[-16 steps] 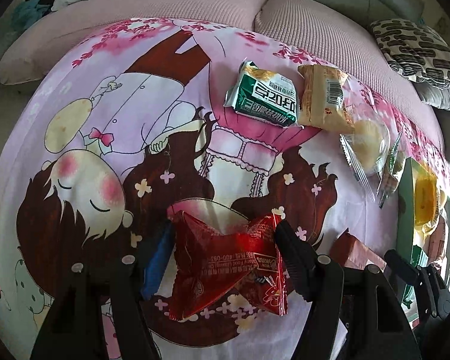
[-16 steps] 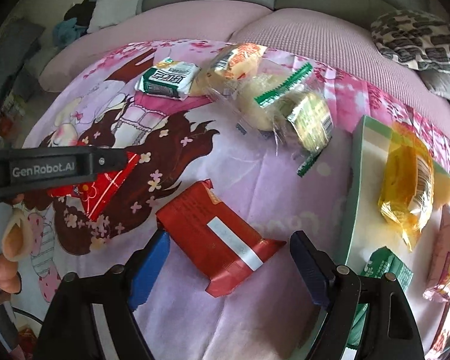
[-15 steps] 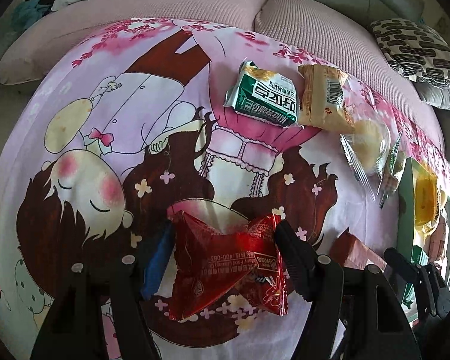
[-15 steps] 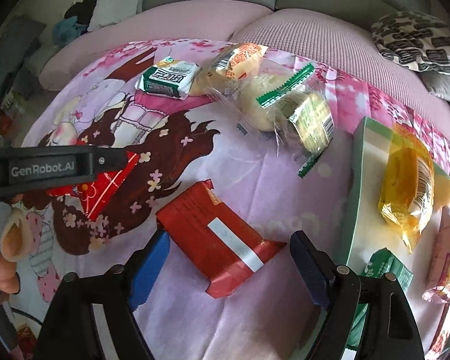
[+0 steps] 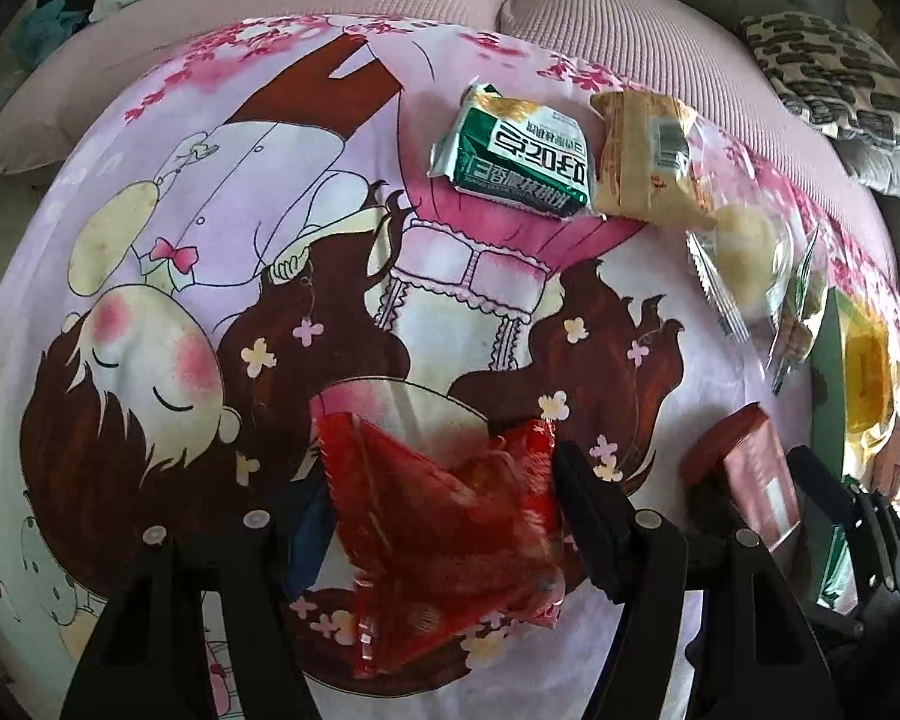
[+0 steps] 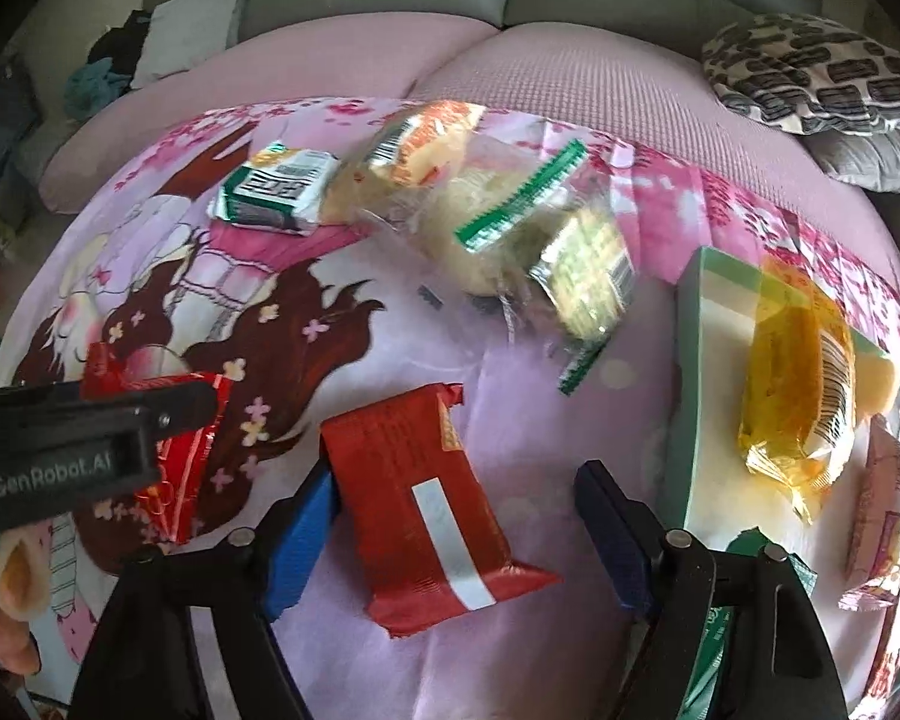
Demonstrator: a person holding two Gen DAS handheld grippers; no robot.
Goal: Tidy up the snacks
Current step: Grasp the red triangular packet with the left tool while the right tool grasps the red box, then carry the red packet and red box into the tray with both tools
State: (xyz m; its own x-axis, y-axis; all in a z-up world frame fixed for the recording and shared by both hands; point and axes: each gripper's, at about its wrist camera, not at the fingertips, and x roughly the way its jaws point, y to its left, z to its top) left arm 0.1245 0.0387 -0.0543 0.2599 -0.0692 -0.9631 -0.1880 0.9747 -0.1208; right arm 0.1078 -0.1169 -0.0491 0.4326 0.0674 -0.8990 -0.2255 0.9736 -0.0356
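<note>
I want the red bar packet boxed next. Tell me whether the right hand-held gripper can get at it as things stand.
Probably yes. The right hand-held gripper, whose jaws have just been closing, already straddles the red bar packet lying flat on the printed cloth; nothing covers it.

Soft daylight fills both views, brightest on the pink cartoon-printed fabric cover [image 5: 390, 312]. Fisheye bending darkens every corner. The crinkled red foil snack packet [image 5: 444, 540] smears with motion blur; clear plastic wrappers [image 6: 510, 228] beyond it glare.
</note>
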